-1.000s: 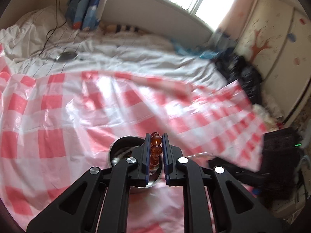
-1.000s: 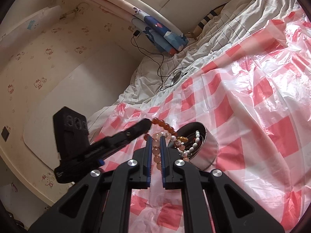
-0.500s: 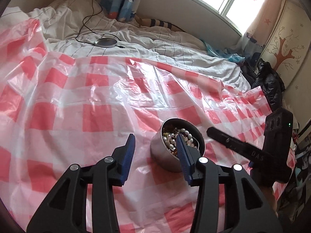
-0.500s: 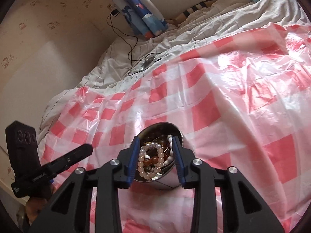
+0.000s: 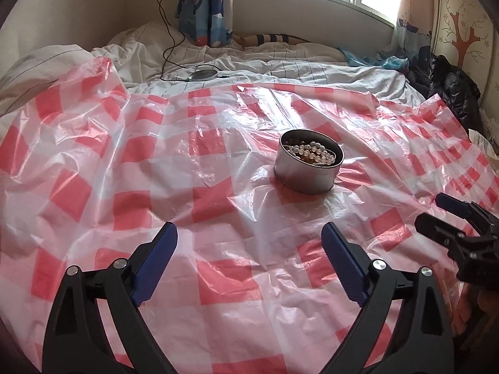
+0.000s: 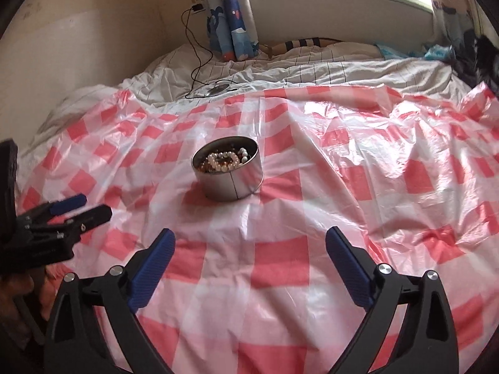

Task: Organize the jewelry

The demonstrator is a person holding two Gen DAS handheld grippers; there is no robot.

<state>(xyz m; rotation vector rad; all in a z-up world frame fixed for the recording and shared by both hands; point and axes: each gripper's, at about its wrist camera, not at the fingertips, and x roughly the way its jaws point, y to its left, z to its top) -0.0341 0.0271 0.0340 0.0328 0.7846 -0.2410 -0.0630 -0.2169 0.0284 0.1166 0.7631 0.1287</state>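
Observation:
A round metal tin (image 5: 307, 174) stands on the red-and-white checked plastic sheet (image 5: 124, 187). It holds a white pearl bracelet (image 5: 312, 151) and amber beads. It also shows in the right wrist view (image 6: 230, 177), with the pearls (image 6: 226, 159) on top. My left gripper (image 5: 249, 246) is open and empty, well back from the tin. My right gripper (image 6: 249, 249) is open and empty too, also well back. Each gripper shows at the edge of the other's view: the right one (image 5: 443, 215), the left one (image 6: 84, 208).
The sheet covers a bed with a white striped quilt (image 5: 280, 65). A black cable and a round disc (image 5: 202, 74) lie on the quilt at the back. A blue patterned curtain (image 5: 205, 6) hangs at the window. Dark clothes (image 5: 449, 84) are piled at the right.
Both grippers held bead bracelets over the tin, then opened and let them drop into it. Both have since pulled back and opened wide.

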